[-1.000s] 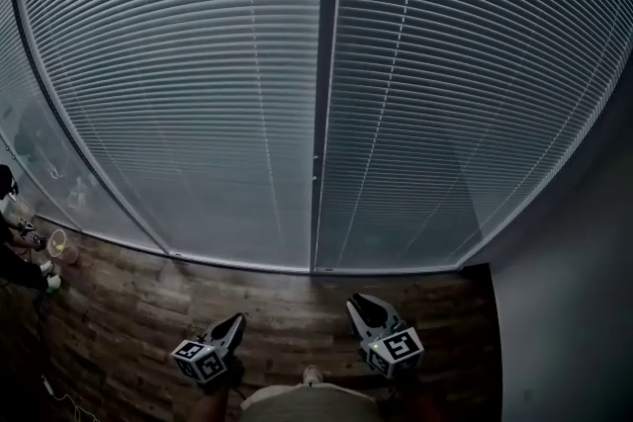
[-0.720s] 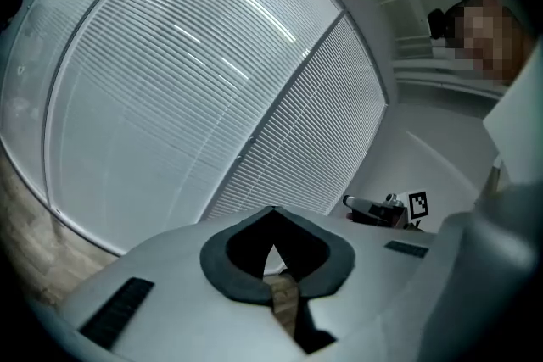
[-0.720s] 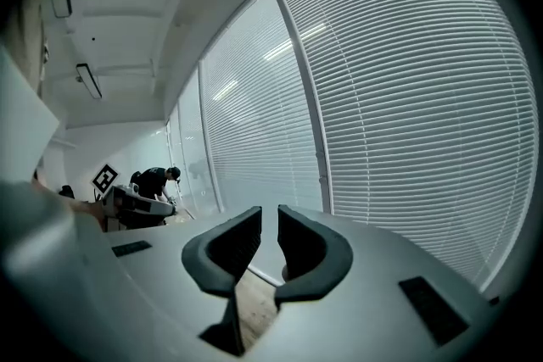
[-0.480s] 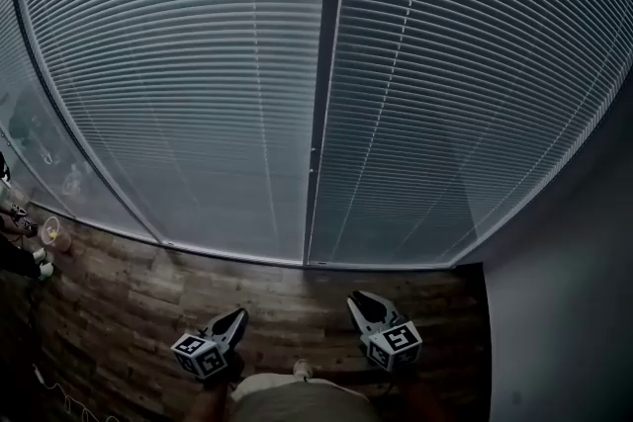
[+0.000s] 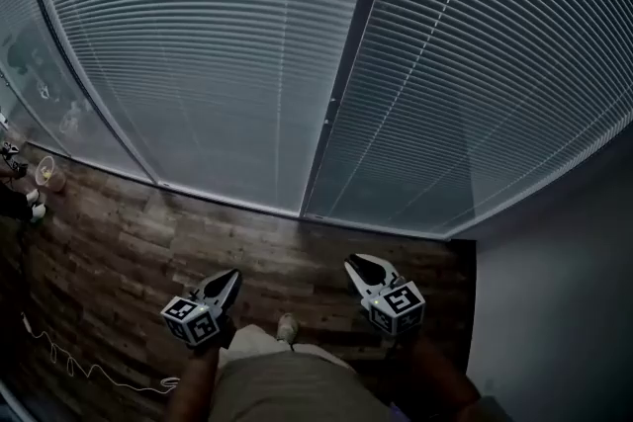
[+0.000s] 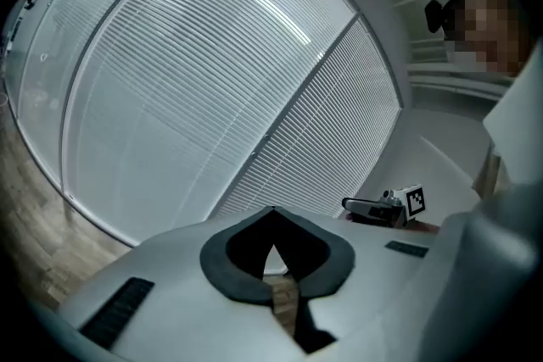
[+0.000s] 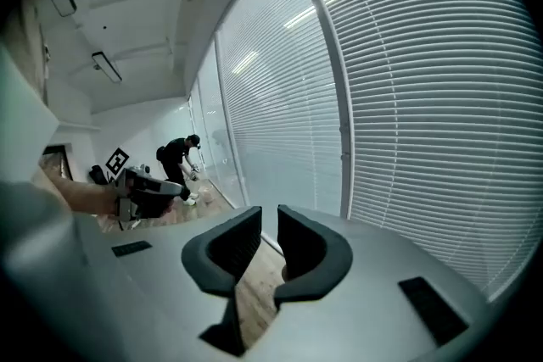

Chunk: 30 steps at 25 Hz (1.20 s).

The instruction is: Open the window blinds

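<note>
The window blinds fill the wall ahead in two panels, left panel and right panel, all slats turned closed. A dark mullion splits them, with a small knob on it at mid height. Both grippers hang low over the floor, well short of the blinds. My left gripper is shut, tips touching, with nothing in it. My right gripper stands open by a narrow gap, empty, and points toward the foot of the mullion.
Wood-plank floor runs to the window sill. A grey wall closes the right side. A thin cable lies at lower left. Another person bends by the glass wall far to the left. My shoe is between the grippers.
The head view has swung: the mullion now leans to the right, more floor and a cable show at lower left. Both grippers stay low with jaws unchanged.
</note>
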Tool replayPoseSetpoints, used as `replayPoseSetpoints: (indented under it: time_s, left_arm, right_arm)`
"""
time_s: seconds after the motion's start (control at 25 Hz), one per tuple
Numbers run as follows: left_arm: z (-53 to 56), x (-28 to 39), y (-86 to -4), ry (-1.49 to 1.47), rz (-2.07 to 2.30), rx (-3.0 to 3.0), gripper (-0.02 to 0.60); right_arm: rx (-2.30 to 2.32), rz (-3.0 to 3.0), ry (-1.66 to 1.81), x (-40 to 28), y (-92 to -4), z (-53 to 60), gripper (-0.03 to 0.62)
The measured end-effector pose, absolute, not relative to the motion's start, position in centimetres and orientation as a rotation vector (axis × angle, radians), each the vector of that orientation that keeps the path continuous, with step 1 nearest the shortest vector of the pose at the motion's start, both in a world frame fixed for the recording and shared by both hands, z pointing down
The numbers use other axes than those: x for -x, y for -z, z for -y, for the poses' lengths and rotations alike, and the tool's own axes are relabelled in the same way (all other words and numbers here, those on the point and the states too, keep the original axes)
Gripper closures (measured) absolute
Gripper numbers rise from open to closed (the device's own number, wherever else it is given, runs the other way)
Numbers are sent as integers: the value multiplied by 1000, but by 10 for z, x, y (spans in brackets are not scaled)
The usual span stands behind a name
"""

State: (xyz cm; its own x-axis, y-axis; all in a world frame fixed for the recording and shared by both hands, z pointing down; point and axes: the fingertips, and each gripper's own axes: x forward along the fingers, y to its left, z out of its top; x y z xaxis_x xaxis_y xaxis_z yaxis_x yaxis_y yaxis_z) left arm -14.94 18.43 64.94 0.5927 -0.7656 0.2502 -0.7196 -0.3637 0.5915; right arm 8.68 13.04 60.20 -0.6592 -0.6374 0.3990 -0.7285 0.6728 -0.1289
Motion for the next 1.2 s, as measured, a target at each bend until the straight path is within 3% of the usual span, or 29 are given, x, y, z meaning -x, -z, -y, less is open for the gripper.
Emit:
replayPoseSetpoints:
  time_s: [0.24,0.76,1.2]
  left_arm:
    - [-168,145,-678,118,1185,-2100,569]
    - [-177,147,-670,87,1153,-2096,569]
    - [-151,107,-680,67,1101,-2163,569]
  right_arm:
    - [-888,2547,-437,-68,-650,-111,536]
    - [-825,2550,-383,-40,-634,-119,536]
    - [-853,2570,-343,-65,-642,-109,534]
